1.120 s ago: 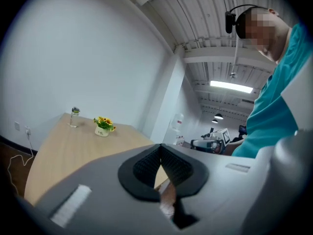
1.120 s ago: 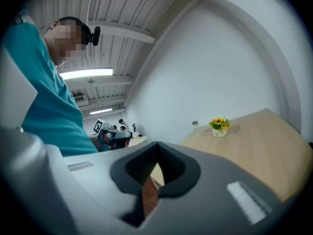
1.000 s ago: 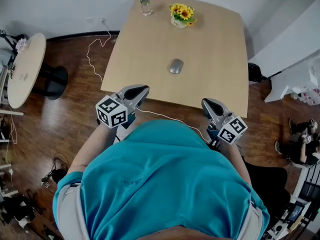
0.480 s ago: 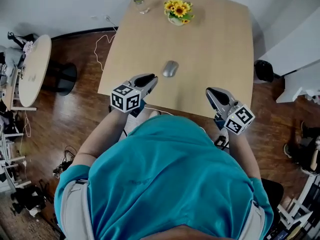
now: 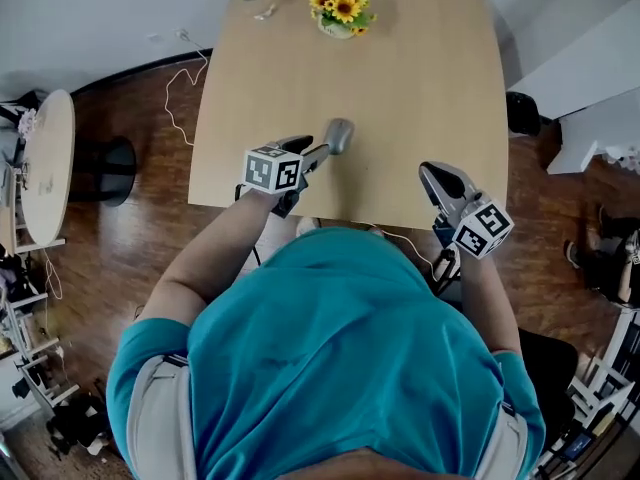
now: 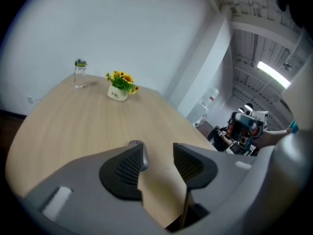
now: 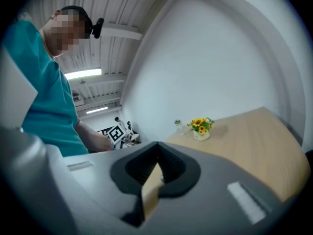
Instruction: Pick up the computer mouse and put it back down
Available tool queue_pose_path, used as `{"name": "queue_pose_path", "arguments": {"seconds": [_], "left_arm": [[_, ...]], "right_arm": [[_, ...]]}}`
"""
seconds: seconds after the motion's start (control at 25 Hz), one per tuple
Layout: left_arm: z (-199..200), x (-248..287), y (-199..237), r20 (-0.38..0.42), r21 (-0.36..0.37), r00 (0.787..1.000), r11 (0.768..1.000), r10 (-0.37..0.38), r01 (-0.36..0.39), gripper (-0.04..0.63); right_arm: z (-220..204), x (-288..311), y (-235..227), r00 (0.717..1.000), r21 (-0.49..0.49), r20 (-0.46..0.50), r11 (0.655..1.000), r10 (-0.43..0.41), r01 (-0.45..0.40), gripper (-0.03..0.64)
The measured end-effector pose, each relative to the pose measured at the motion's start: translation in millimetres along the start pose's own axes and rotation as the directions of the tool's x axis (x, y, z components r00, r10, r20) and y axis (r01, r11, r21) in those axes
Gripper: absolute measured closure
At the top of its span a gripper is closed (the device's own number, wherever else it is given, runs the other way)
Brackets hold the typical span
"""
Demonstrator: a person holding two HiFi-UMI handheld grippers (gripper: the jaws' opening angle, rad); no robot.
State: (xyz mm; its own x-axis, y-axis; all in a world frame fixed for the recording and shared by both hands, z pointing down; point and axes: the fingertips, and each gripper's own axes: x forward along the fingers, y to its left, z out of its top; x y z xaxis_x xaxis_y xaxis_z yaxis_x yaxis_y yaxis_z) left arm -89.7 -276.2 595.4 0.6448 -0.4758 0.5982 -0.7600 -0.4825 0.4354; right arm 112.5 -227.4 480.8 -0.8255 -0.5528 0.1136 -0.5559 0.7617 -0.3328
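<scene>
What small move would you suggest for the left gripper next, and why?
Probably ease the left gripper forward and a little leftward: its jaws are opening with nothing between them, and the computer mouse lies just ahead on the table, partly behind the left jaw.

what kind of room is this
Probably an office or lab workroom rather than a home: a plain light wooden table with a pot of sunflowers, a second round table at the left, and a loose white cable across the wood floor.
</scene>
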Motion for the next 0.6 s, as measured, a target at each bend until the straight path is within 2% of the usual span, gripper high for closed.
{"name": "queue_pose_path", "arguments": {"seconds": [0.24, 0.44, 0.6], "left_arm": [[-17.5, 47.0, 38.3, -0.127, -0.041, 0.988, 0.995, 0.088, -0.094, 0.355], [-24.5, 83.7, 59.1, -0.223, -0.031, 0.961, 0.984, 0.164, -0.175, 0.303], [-29.9, 105.8, 66.9, -0.289, -0.045, 0.939, 0.977, 0.189, -0.211, 0.284]], "right_arm": [[-13.7, 6.5, -10.7, 1.0, 0.034, -0.017, 0.999, -0.02, 0.021, 0.614], [-28.9, 6.4, -15.3, 0.999, 0.069, -0.039, 0.997, -0.013, 0.016, 0.614], [-38.4, 3.4, -20.6, 0.999, 0.099, -0.039, 0.995, -0.017, 0.021, 0.614]]}}
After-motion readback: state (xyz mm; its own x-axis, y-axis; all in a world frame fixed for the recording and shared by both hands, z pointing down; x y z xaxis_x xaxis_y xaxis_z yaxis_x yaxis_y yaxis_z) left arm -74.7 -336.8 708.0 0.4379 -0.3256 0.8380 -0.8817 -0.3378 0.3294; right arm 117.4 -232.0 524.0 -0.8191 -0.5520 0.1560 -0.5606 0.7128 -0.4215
